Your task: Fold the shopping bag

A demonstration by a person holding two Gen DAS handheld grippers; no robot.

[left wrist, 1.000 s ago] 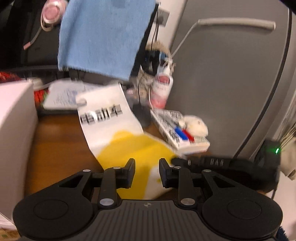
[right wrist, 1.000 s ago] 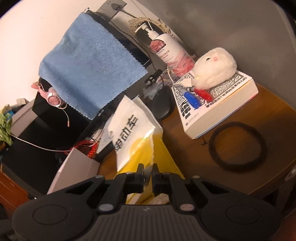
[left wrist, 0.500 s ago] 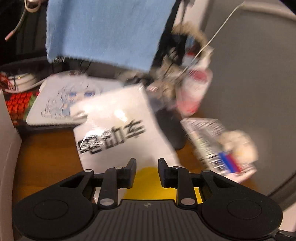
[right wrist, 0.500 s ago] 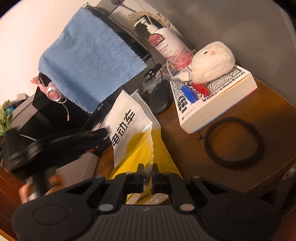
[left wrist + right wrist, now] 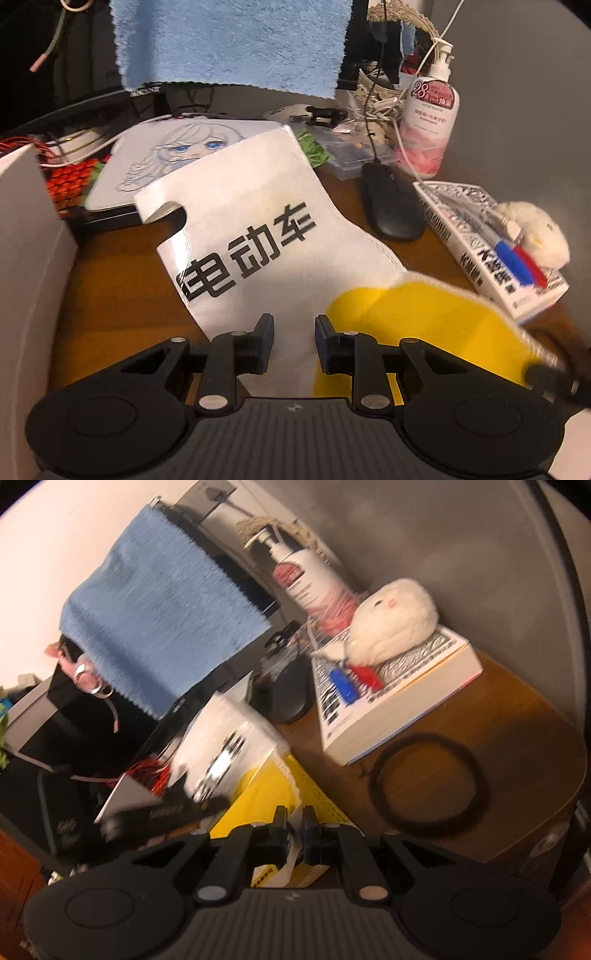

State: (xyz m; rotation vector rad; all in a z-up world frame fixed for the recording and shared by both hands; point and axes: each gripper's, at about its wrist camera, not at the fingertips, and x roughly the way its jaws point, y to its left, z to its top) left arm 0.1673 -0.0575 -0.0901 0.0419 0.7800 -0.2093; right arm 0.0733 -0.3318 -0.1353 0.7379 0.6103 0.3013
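Our right gripper point(image 5: 293, 825) pinches the shopping bag point(image 5: 258, 236) by its yellow edge, lifting it to fold. Our left gripper point(image 5: 293, 332) hangs part-open and empty above the white panel spread across the bench point(image 5: 122, 295).

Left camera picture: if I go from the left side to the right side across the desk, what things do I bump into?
White box → cartoon mouse pad → shopping bag → black mouse → book → fluffy white toy.
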